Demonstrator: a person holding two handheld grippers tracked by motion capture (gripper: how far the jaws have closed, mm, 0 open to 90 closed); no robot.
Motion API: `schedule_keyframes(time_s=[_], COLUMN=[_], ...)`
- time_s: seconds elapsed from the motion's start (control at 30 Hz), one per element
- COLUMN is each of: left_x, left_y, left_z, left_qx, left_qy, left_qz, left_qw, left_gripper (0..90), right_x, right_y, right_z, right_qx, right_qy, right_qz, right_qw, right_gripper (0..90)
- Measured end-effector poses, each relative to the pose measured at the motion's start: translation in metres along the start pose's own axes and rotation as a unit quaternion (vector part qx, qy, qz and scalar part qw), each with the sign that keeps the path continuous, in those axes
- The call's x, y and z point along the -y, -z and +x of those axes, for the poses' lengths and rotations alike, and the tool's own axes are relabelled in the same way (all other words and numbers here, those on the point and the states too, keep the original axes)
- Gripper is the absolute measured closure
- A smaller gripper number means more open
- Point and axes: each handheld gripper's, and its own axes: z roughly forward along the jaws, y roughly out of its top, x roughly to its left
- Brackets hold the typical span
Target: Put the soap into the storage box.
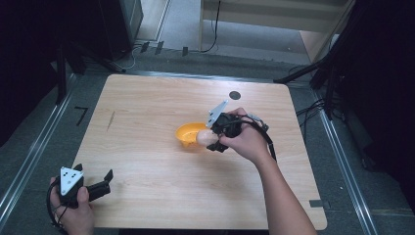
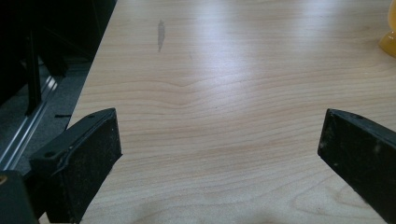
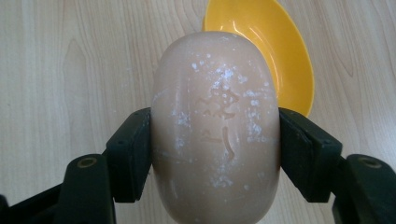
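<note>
The right gripper (image 3: 215,154) pinched a pale soap bar (image 3: 215,135) between its 2 jaws, apparently just above the rim of the yellow bowl (image 1: 188,133) mid-table. The left gripper (image 2: 219,154) rested near the table (image 1: 147,161) corner, jaws spread around nothing.

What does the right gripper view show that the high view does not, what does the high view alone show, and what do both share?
Right gripper view alone: marks pressed into the soap bar's face, white specks on it, and both black pads pressing its sides.
High view alone: the whole wooden table, a dark round spot near its far edge, the left gripper with jaws apart at the near left corner, and the floor around.
Shared: the right gripper shut on the soap bar beside the yellow dish.
</note>
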Motion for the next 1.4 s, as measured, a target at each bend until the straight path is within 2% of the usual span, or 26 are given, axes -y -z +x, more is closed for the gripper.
schedule_keyframes(time_s=[0.13,0.3,0.4,0.57,0.77,0.97,1.07,1.1,1.27,1.4], left_x=[0.0,0.0,0.0,0.0,0.0,0.0,0.0,0.0,0.0,0.0], left_y=[0.0,0.0,0.0,0.0,0.0,0.0,0.0,0.0,0.0,0.0], left_z=[0.0,0.0,0.0,0.0,0.001,0.002,0.002,0.002,0.002,0.002], left_qx=[-0.001,0.0,-0.001,-0.001,0.001,0.001,0.001,0.002,0.002,0.002], left_qy=[0.0,-0.001,-0.001,0.0,0.005,0.005,0.007,0.009,0.01,0.01], left_qz=[0.001,0.001,0.001,0.0,0.0,-0.001,-0.002,-0.003,-0.002,-0.004], left_qw=[1.0,1.0,1.0,1.0,1.0,1.0,1.0,1.0,0.9999,0.9999], left_gripper=[0.0,0.0,0.0,0.0,0.0,0.0,0.0,0.0,0.0,0.0], right_x=[-0.004,-0.012,-0.017,-0.024,-0.032,-0.039,-0.041,-0.043,-0.048,-0.049], right_y=[-0.003,-0.008,-0.011,-0.015,-0.021,-0.03,-0.035,-0.038,-0.045,-0.049], right_z=[-0.002,-0.01,-0.013,-0.018,-0.026,-0.032,-0.036,-0.037,-0.039,-0.043], right_qx=[-0.002,-0.012,-0.017,-0.021,-0.016,-0.032,-0.042,-0.046,-0.047,-0.054], right_qy=[0.003,0.013,0.021,0.03,0.04,0.049,0.053,0.059,0.073,0.069], right_qz=[0.008,0.002,0.015,0.021,0.021,0.023,0.014,0.026,0.038,0.042], right_qw=[1.0,0.9998,0.9995,0.9991,0.9988,0.998,0.9976,0.9968,0.9955,0.9952], right_gripper=[33.5,33.5,33.5,33.5,33.5,33.5,33.4,33.4,33.4,33.4])
